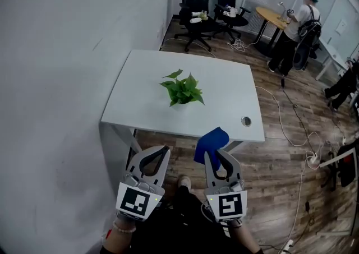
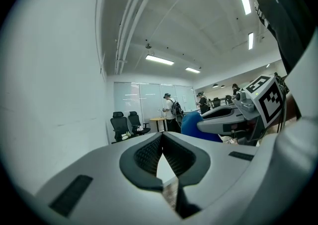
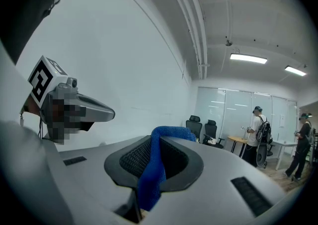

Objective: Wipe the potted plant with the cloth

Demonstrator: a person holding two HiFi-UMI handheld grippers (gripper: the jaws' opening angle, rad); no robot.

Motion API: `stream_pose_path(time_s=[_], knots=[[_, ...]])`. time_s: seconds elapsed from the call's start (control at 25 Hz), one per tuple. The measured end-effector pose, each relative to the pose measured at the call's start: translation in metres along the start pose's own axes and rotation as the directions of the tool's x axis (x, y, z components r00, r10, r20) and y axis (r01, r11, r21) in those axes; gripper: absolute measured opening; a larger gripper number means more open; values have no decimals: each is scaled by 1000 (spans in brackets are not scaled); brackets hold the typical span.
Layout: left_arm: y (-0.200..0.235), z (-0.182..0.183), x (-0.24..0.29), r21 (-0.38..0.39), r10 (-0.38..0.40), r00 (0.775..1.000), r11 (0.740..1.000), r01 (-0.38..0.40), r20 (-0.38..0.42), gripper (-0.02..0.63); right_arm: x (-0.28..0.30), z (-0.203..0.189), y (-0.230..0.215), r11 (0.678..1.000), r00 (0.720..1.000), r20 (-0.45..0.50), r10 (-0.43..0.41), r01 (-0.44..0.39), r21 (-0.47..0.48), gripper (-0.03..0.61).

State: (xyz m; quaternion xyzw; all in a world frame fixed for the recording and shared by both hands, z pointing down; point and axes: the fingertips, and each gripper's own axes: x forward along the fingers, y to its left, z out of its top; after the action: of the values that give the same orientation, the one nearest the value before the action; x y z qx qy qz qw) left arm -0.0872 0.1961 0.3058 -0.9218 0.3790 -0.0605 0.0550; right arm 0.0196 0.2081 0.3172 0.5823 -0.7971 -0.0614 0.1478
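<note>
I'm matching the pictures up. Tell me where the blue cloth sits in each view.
Head view: cloth low centre, sticking up from the right gripper.
Left gripper view: cloth right of centre, at that gripper's tip.
Right gripper view: cloth centre, pinched between the jaws.
Shared landmark: the black office chairs.

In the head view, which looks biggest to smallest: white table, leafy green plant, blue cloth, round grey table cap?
White rectangular table
Green leafy potted plant and blue cloth: about alike, cloth nearer the camera, so unranked
Small round grey cap
</note>
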Motion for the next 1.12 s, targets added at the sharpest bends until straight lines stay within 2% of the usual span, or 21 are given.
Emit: stream_pose_path(time_s=[0.32, 0.6, 0.8, 1.12], knots=[[29, -2, 70, -47, 48, 998, 998, -49, -35, 15, 64, -9, -61, 1000, 1000, -12, 15, -15, 12, 75], [60, 1, 123, -53, 127, 991, 990, -129, -50, 15, 123, -12, -109, 997, 997, -4, 80, -80, -19, 75], [67, 2, 150, -68, 162, 985, 984, -167, -67, 15, 146, -14, -133, 993, 993, -1, 117, -117, -29, 75], [86, -14, 175, -73, 195, 974, 976, -204, -111, 17, 165, -28, -161, 994, 994, -13, 112, -113, -12, 75]])
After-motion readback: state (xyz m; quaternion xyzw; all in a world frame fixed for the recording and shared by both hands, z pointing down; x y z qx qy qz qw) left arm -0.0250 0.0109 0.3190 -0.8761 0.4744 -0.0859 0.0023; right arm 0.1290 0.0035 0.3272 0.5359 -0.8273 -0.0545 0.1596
